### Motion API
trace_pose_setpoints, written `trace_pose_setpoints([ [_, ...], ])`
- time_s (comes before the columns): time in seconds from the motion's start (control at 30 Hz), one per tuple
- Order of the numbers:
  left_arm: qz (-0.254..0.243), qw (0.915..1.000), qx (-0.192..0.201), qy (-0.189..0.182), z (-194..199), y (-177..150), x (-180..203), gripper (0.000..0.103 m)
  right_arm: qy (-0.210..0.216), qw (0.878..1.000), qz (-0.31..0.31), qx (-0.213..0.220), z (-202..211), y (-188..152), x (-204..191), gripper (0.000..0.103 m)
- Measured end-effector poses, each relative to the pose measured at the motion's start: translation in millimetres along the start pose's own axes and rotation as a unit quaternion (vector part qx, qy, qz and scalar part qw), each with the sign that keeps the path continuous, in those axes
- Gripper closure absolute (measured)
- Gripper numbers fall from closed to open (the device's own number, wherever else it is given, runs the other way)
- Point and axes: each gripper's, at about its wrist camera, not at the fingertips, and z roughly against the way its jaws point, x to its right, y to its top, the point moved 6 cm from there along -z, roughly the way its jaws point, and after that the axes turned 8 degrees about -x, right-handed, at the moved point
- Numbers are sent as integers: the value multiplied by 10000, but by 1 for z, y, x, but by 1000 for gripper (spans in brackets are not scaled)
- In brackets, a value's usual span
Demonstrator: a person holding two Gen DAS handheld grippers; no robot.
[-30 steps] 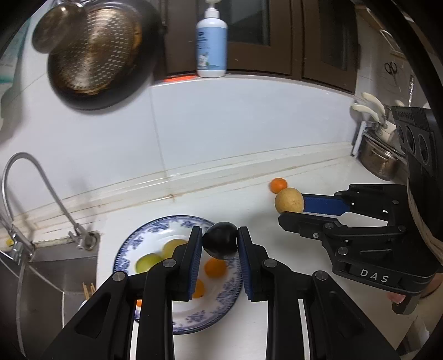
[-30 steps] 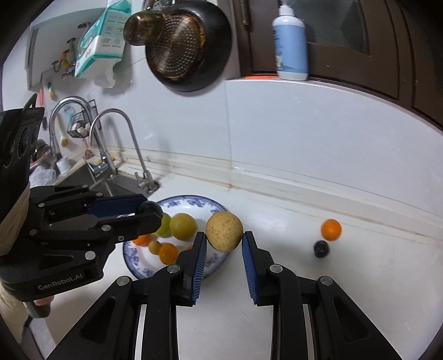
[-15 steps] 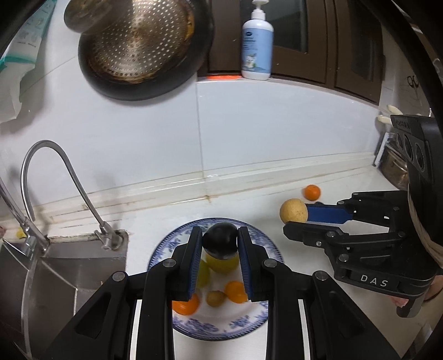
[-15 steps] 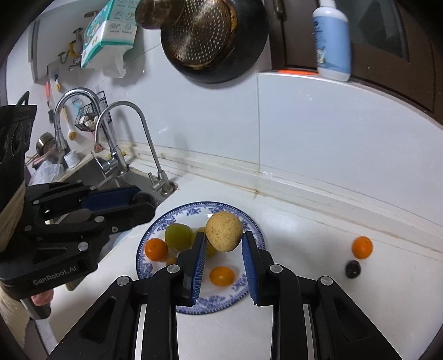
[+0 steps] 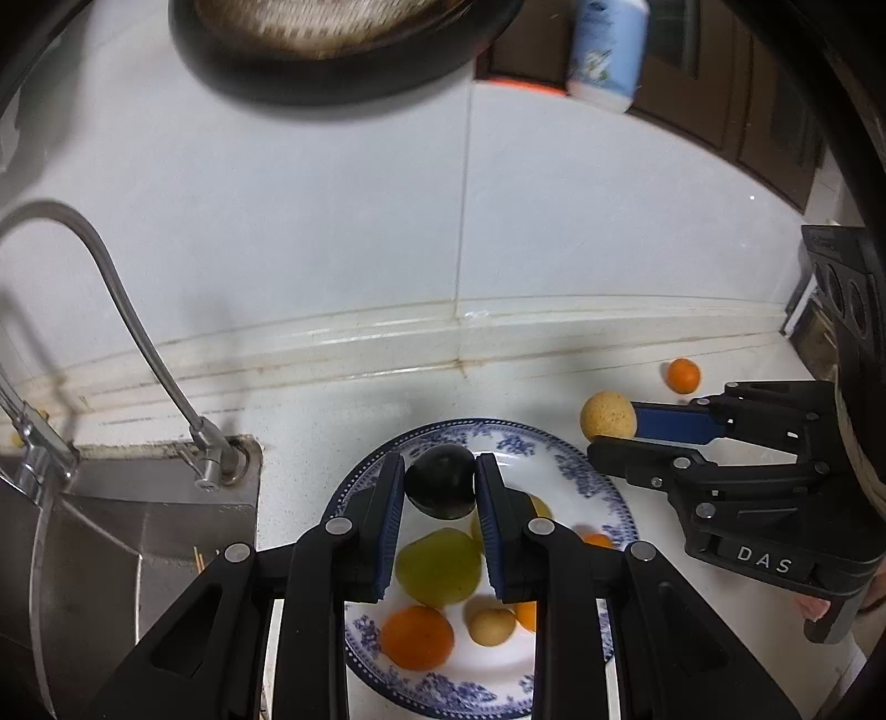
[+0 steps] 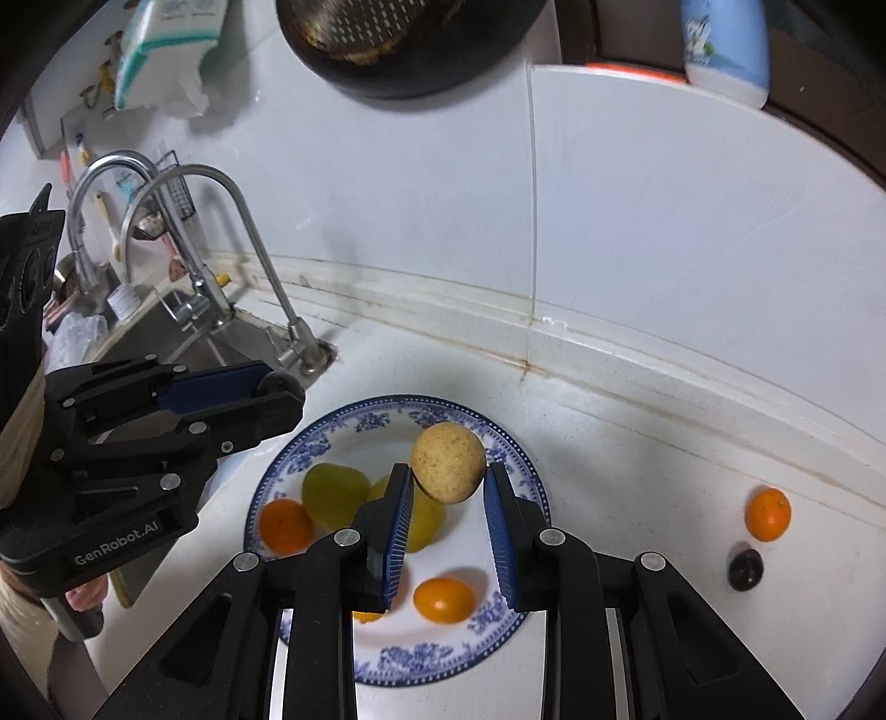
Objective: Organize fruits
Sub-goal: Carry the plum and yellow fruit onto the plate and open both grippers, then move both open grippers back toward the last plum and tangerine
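A blue-patterned plate [image 5: 559, 448] [image 6: 343, 421] on the white counter holds green, orange and small tan fruits. My left gripper [image 5: 440, 484] is shut on a dark plum [image 5: 441, 481] above the plate's far part; it also shows at the left of the right wrist view [image 6: 277, 390]. My right gripper [image 6: 447, 479] is shut on a tan round fruit [image 6: 448, 461], held over the plate; in the left wrist view the same fruit [image 5: 607, 415] sits at the right gripper's tips, beside the plate's right rim.
An orange [image 6: 767, 512] [image 5: 683, 375] and a small dark fruit [image 6: 745, 571] lie on the counter to the right. A sink [image 5: 111, 515] with a curved tap [image 6: 243, 232] is left of the plate. A black pan [image 6: 410, 50] hangs on the wall; a lotion bottle [image 6: 725, 50] stands on the ledge.
Both grippers have moved closer over the plate with their fruits still held. The plate and its fruits now appear larger and nearer under the fingers.
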Motion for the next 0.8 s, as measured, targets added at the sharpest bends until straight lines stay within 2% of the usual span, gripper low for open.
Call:
trace_pose_setpoints([
  [0.33, 3, 9986, -512, -101, -41, 11, -11, 77, -4, 9988, -147, -464, -39, 8, 9, 75],
  [0.57, -1, 9978, -647, -123, -54, 8, -10, 77, 12, 9986, -213, -483, -42, 8, 12, 75],
  [0.67, 6, 9976, -677, -172, -56, 9, -8, 69, 4, 9988, -193, -449, -39, 8, 11, 75],
  [0.8, -43, 9978, -643, -170, -49, 10, -5, 65, -55, 9991, -253, -349, -31, 7, 12, 75],
])
